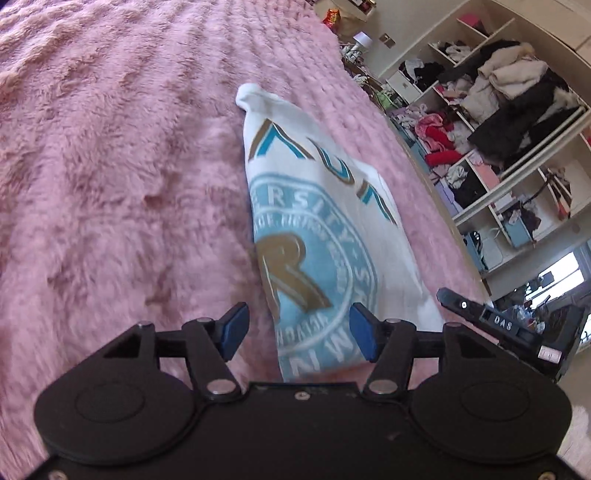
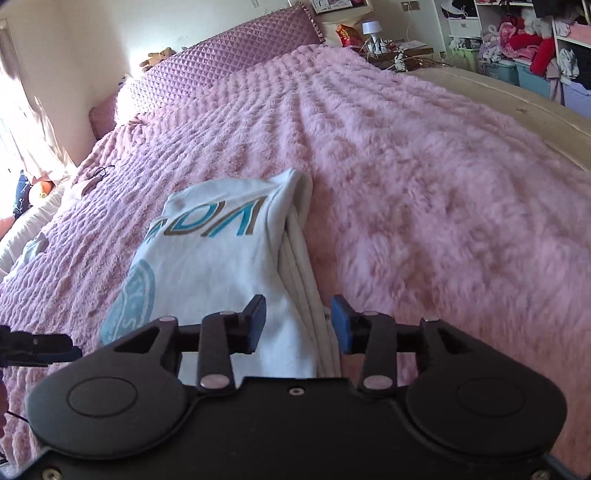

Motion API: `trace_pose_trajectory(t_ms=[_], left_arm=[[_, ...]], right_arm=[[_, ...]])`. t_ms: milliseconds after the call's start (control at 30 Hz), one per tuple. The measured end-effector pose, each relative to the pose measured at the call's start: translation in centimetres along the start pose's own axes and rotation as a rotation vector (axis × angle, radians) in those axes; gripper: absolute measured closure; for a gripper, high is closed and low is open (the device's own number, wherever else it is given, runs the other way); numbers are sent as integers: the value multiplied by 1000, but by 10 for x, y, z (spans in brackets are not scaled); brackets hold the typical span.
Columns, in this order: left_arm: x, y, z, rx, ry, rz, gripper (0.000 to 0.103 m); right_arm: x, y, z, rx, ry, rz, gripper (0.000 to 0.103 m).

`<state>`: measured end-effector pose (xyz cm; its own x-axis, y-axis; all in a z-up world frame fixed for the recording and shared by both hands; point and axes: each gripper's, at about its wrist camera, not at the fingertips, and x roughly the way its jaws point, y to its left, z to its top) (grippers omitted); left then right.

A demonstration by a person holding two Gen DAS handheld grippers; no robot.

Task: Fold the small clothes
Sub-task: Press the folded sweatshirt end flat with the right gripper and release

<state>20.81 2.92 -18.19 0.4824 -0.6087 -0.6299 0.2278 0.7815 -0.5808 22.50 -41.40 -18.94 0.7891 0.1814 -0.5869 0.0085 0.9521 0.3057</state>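
Observation:
A white garment with a blue and gold round emblem (image 1: 317, 221) lies folded into a long narrow shape on the pink fluffy blanket (image 1: 110, 166). My left gripper (image 1: 299, 328) is open, its blue pads either side of the garment's near end, just above it. My right gripper (image 2: 299, 323) is open over the garment's (image 2: 221, 258) stacked folded edge at the near end. The right gripper's tip also shows in the left wrist view (image 1: 495, 317). The left gripper's tip shows at the left edge of the right wrist view (image 2: 37, 349).
The blanket (image 2: 406, 184) covers a bed with a purple quilted headboard (image 2: 229, 55). A nightstand with a lamp (image 2: 373, 29) stands behind. Open shelves stuffed with clothes (image 1: 498, 110) line the right side. The bed's cream edge (image 2: 517, 110) runs along the right.

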Motion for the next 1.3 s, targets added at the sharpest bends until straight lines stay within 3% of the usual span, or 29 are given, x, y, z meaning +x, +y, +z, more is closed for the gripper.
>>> trace_pose_trajectory(t_ms=[200, 233, 267, 300, 433, 467, 500, 600, 700, 833, 1100, 1300], left_arm=[[15, -27, -43, 196, 2, 82, 48], [20, -29, -44, 216, 11, 91, 53], [24, -29, -43, 225, 24, 104, 74], [29, -29, -43, 220, 37, 129, 87], [35, -23, -37, 171, 54, 139, 92], [34, -23, -35, 161, 49, 135, 97], [33, -23, -33, 156, 49, 137, 98], [22, -31, -27, 150, 31, 129, 99], [21, -37, -26, 184, 29, 107, 99], [45, -19, -33, 168, 116, 170, 99], [50, -2, -35, 159, 120, 134, 98], [17, -10, -31, 136, 71, 113, 94]], right_arm=[[-9, 6, -21, -1, 27, -9, 60], [-10, 9, -23, -14, 27, -5, 60], [-9, 12, -24, -27, 27, -11, 60], [-8, 15, -25, -39, 28, -26, 60], [-4, 17, -24, -43, 39, -34, 62], [-1, 17, -24, -46, 50, -37, 78], [1, 17, -23, -52, 61, -52, 98], [-9, 14, -19, -27, 39, -92, 101], [-19, 9, -12, -19, 21, -109, 102], [3, -2, -23, -19, 77, -123, 103], [7, -6, -31, -24, 76, -108, 101], [3, -3, -27, -62, 85, -117, 96]])
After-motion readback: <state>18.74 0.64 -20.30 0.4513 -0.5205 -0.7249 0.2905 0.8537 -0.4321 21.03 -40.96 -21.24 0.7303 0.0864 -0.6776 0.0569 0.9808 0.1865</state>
